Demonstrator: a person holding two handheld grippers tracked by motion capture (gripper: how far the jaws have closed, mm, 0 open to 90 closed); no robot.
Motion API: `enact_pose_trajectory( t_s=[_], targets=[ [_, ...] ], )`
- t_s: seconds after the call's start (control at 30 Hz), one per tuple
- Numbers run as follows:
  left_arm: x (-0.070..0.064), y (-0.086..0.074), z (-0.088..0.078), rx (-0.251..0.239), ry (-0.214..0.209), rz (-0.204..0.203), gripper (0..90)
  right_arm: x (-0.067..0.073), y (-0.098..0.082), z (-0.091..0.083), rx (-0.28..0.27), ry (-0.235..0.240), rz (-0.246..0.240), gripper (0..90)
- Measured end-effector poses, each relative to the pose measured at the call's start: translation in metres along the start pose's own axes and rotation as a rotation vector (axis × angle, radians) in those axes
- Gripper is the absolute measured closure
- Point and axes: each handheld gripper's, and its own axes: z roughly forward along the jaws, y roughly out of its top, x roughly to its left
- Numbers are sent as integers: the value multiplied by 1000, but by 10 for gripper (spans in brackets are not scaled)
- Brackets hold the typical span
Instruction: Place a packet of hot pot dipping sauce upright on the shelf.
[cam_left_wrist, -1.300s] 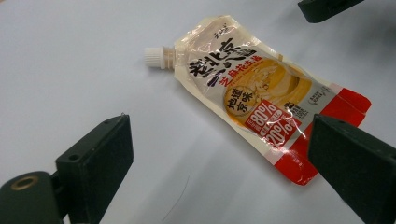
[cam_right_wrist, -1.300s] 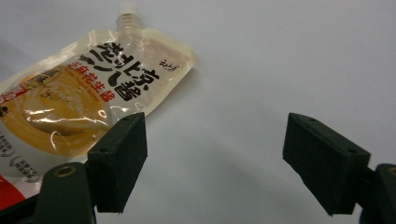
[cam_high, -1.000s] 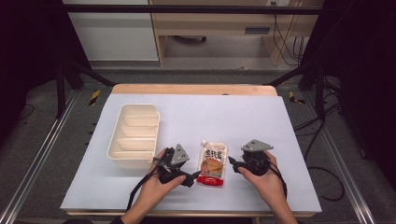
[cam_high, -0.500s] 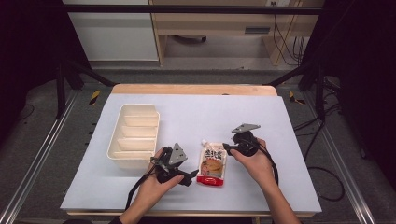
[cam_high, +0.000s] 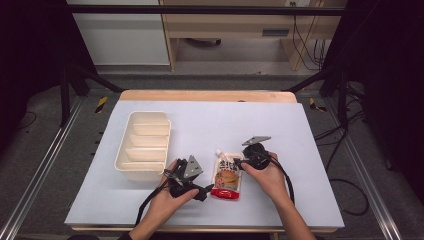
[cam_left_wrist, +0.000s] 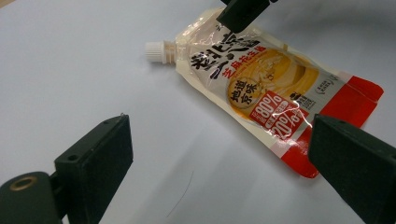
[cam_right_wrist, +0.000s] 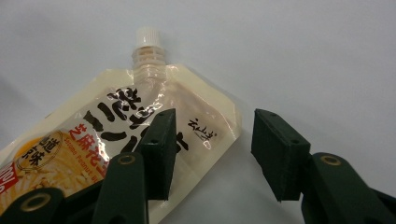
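A cream and red spouted sauce pouch (cam_high: 227, 176) lies flat on the white table, its white cap (cam_right_wrist: 148, 35) pointing away from the person. My right gripper (cam_high: 239, 162) is at the pouch's upper right corner. In the right gripper view (cam_right_wrist: 212, 126) its jaws have just been closing and now stand half apart. One jaw is over the pouch (cam_right_wrist: 116, 135), the other is past its edge, and the corner lies between them unpressed. My left gripper (cam_high: 202, 182) rests left of the pouch (cam_left_wrist: 261, 84) with its jaws wide open (cam_left_wrist: 219, 140) and nothing between them.
A cream tray (cam_high: 121, 150) with several empty compartments stands left of the left hand. The white table sheet (cam_high: 210, 120) spreads behind the pouch to a wooden strip (cam_high: 205, 95) at the far edge. Black cables trail back from both grippers toward the person.
My right gripper has moved left and slightly down to the pouch's top corner, with its jaws narrower than before. The left gripper and the pouch have stayed put.
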Motion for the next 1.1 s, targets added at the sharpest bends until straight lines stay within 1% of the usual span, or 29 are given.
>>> enact_pose_trajectory(
  t_s=[0.17, 0.2, 0.27, 0.37, 0.53, 0.6, 0.77, 0.8, 0.83, 1.0, 1.03, 1.07, 1.1],
  targets=[
    [0, 0, 0, 1, -2, -1, 65, 0, 0, 3, 5, 9, 1, 512],
    [0, 0, 1, 2, -4, -1, 65, 0, 0, 4, 12, 15, 10, 517],
    [-1, 0, 1, 2, -5, 0, 65, -1, 0, 4, 14, 18, 13, 522],
    [-1, 0, 1, 5, -8, -2, 66, -1, 0, 4, 8, 35, 24, 559],
    [-2, -1, 2, 8, -10, 1, 66, 2, 0, 2, 4, 38, 16, 593],
    [-2, -1, 3, 8, -11, 0, 66, 2, 0, 0, -4, 39, 6, 603],
    [-2, -1, 3, 10, -15, -2, 66, 7, 0, -9, -34, 56, 14, 643],
    [-2, -1, 3, 11, -14, 0, 66, 8, 0, -10, -40, 67, 14, 651],
    [-2, -1, 4, 11, -17, -1, 66, 9, -1, -13, -49, 91, 12, 666],
    [-2, -1, 4, 7, -18, -1, 66, 13, -2, -11, -27, 103, 9, 685],
    [-2, -1, 4, 8, -16, -1, 67, 14, -3, -7, -19, 98, -4, 707],
    [-2, -1, 4, 8, -16, 0, 67, 14, -3, -7, -19, 98, -4, 707],
    [-2, -1, 4, 12, -17, 1, 67, 14, -2, -5, -18, 96, -9, 741]
  ],
)
